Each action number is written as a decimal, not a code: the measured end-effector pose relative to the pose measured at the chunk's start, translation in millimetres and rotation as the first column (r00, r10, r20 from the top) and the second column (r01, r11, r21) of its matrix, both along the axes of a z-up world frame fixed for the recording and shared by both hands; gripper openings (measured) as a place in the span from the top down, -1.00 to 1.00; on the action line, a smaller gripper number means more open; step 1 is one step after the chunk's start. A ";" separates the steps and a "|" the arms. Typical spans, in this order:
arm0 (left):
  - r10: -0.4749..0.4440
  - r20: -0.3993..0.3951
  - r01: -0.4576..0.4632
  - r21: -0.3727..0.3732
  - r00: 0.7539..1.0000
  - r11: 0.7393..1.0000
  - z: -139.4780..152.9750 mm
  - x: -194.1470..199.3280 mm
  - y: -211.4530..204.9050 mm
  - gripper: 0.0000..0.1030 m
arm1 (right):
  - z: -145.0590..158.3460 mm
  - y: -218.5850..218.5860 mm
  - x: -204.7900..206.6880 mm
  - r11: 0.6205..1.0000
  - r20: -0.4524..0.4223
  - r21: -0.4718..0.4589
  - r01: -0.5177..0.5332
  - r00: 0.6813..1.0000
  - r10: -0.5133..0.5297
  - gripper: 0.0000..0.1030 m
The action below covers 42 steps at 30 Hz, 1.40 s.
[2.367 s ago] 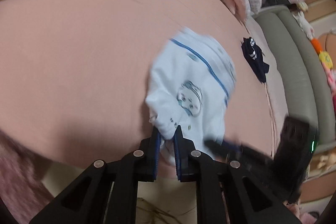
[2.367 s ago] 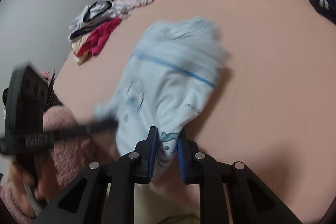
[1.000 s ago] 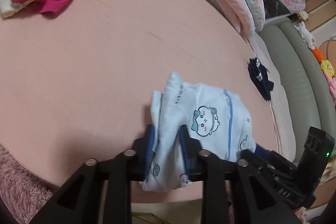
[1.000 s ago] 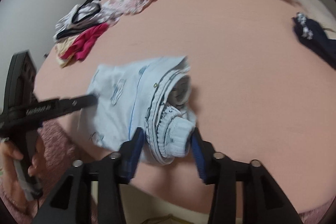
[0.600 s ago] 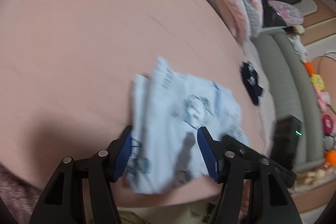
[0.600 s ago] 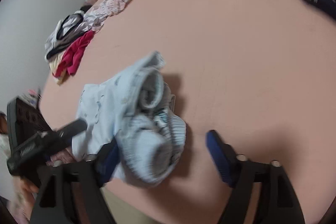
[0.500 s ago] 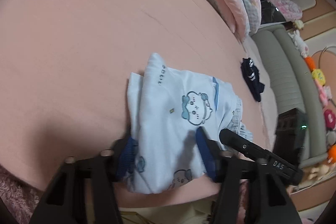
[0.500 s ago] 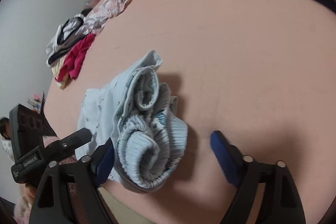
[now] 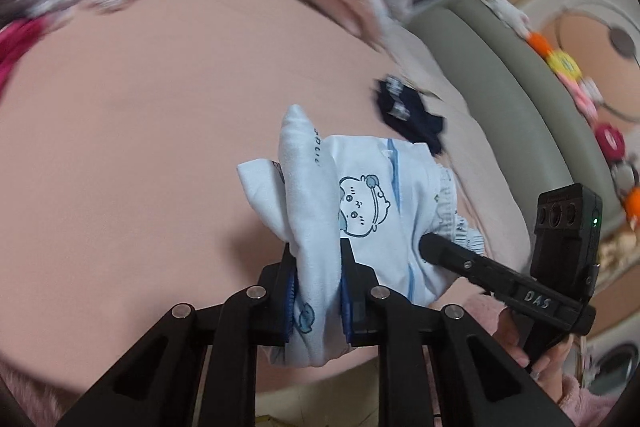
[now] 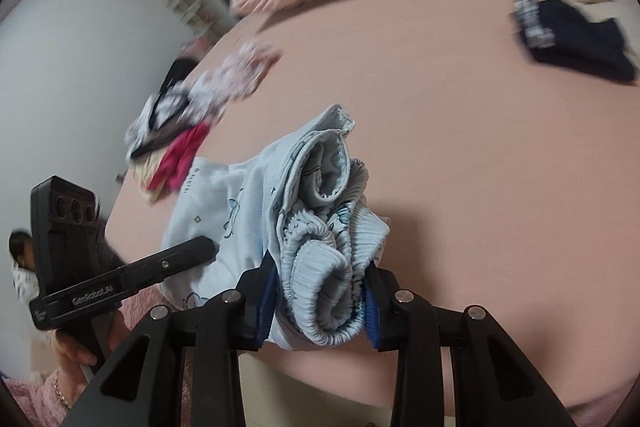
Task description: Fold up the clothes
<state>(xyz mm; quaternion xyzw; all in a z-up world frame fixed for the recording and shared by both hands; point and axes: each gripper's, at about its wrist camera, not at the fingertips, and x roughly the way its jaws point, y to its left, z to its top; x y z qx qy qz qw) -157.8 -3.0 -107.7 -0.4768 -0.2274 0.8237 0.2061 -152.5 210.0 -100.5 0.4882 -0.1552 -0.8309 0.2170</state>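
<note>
Here, at the near edge of the pink bed, my left fingers pinch one end of the pale blue garment and my right fingers clamp its bunched waistband end, so it stretches sideways between them.

Pale-blue garment with cartoon prints and blue stripe; pink bedsheet; seemingly navy, white-trimmed garment.

Both wrist views close, facing across bed; share garment.
</note>
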 end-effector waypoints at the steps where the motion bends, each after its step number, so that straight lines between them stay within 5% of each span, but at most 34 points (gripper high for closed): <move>1: -0.030 -0.006 0.030 -0.010 1.000 0.999 2.6 -12.5 13.9 0.71 | 5.3 15.3 -4.6 1.000 -0.002 -0.002 0.026 1.000 -0.026 0.33; 8: -0.188 -0.064 0.185 -0.055 0.980 0.981 27.5 -132.6 144.6 0.71 | 29.5 140.8 -74.0 0.977 -0.053 0.077 0.200 0.979 -0.196 0.33; 19: -0.186 -0.100 0.182 -0.043 0.977 0.982 19.5 -298.4 255.1 0.71 | 18.8 289.5 -236.1 0.932 -0.112 0.061 0.358 0.930 -0.350 0.33; 25: -0.194 -0.092 0.186 -0.090 0.977 0.978 -21.5 -331.1 284.9 0.70 | -14.0 333.7 -275.9 0.921 -0.099 0.028 0.389 0.918 -0.385 0.29; 28: -0.169 0.008 0.169 -0.094 0.986 0.981 -54.1 -333.5 285.3 0.53 | -49.6 355.5 -283.3 0.899 -0.004 -0.122 0.420 0.906 -0.423 0.27; 30: -0.148 0.044 0.151 -0.075 0.988 0.986 -60.8 -330.7 280.3 0.50 | -59.6 359.2 -283.3 0.886 0.008 -0.128 0.445 0.894 -0.448 0.27; 33: -0.031 -0.130 0.019 -0.091 0.991 0.996 -22.0 -310.7 260.8 0.47 | -41.1 356.8 -274.9 0.868 -0.063 -0.110 0.485 0.868 -0.493 0.26; 36: -0.064 -0.302 0.024 -0.133 0.951 0.991 11.4 -297.1 261.4 0.47 | -10.8 351.3 -261.0 0.834 -0.197 -0.033 0.550 0.815 -0.545 0.26; 39: -0.244 -0.266 0.182 -0.239 0.933 0.954 6.3 -303.1 289.0 0.47 | 11.2 345.9 -248.9 0.808 -0.298 0.019 0.589 0.775 -0.557 0.26; 42: -0.328 -0.206 0.255 -0.314 0.922 0.914 -14.1 -310.9 308.4 0.48 | 5.2 332.6 -258.0 0.891 -0.254 0.019 0.453 0.865 -0.433 0.26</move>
